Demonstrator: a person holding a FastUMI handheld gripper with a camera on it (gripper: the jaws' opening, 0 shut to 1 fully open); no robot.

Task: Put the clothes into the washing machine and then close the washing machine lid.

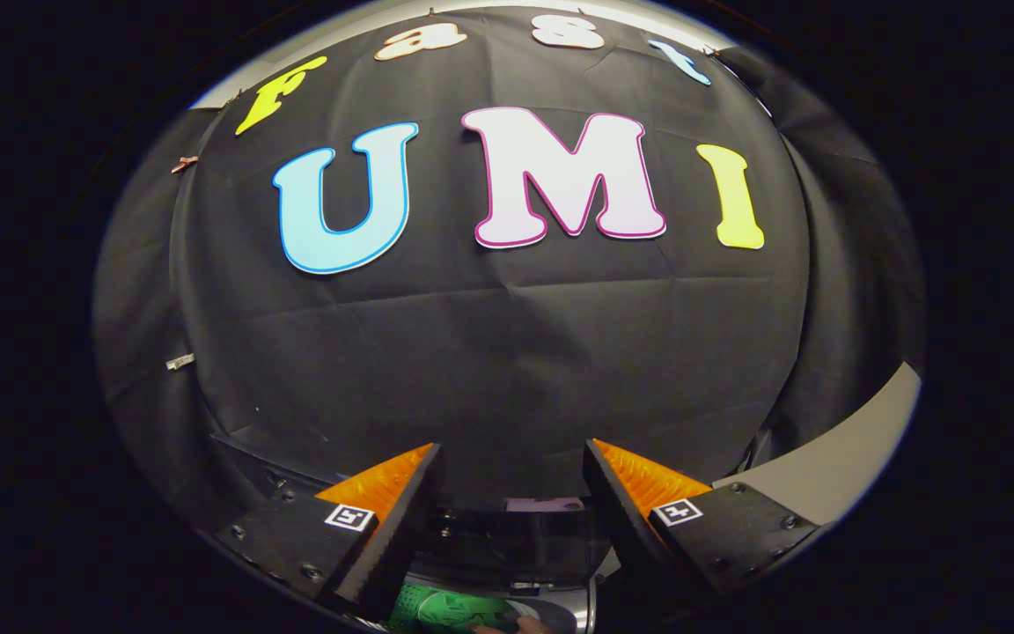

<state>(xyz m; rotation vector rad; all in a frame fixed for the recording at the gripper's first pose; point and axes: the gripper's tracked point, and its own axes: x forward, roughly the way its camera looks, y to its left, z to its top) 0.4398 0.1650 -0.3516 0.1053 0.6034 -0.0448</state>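
The fingers (423, 493) stood wide apart, holding nothing — aimed at the booth wall (507, 352). The green garment (450, 609) lay far below them — a blind reach risked missing it.

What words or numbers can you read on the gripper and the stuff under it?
Gripper, open, nothing between its fingers: no words or numbers.
Markers on its fingers: square black-and-white patterns, not words.
Green thing below the fingers: no text that can be read.
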